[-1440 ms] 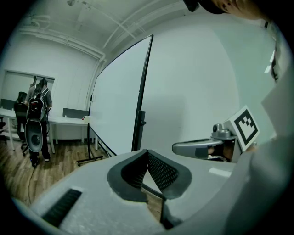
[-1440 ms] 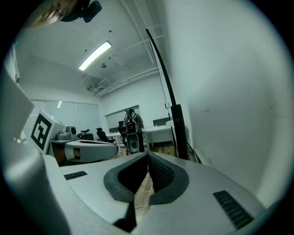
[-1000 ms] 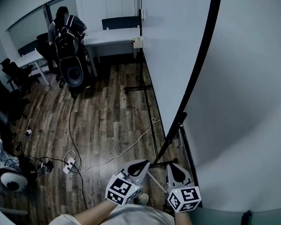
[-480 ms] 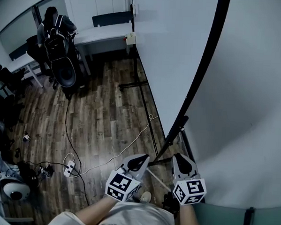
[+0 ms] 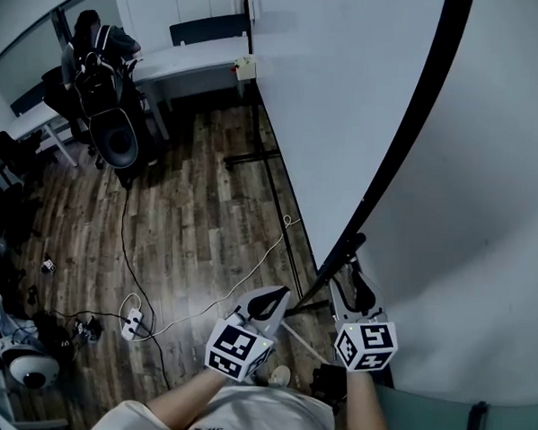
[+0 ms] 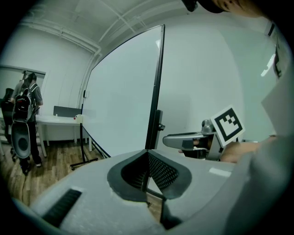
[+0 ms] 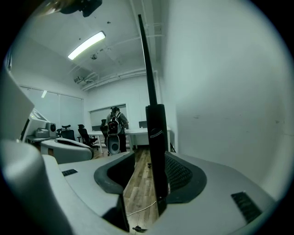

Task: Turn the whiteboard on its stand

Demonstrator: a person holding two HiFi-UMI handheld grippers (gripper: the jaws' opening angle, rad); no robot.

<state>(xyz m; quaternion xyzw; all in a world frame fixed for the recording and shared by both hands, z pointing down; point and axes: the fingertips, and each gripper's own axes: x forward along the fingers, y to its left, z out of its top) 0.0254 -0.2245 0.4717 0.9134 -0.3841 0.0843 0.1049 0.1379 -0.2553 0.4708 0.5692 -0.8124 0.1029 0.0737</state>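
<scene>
The whiteboard (image 5: 348, 88) stands on a black floor stand (image 5: 290, 242), with its black side post (image 5: 409, 118) running down towards me. My right gripper (image 5: 355, 290) is at the foot of that post. Its jaws have just been opening and now stand open around the post (image 7: 156, 137), which sits close to the right pad and leaves a gap on the left. My left gripper (image 5: 269, 301) hovers just to the left, shut on nothing, its pads (image 6: 158, 172) meeting. The left gripper view shows the board face (image 6: 119, 101) beyond it.
A white wall (image 5: 495, 194) rises close on the right. Cables (image 5: 128, 247) and a power strip (image 5: 133, 319) lie on the wooden floor. Farther off are a speaker (image 5: 120, 143), a person with a backpack (image 5: 89, 47), a desk (image 5: 192, 62) and office chairs (image 5: 7, 142).
My right gripper moved forward to the post and its jaws went from shut to open around it. My left gripper moved forward slightly, still shut.
</scene>
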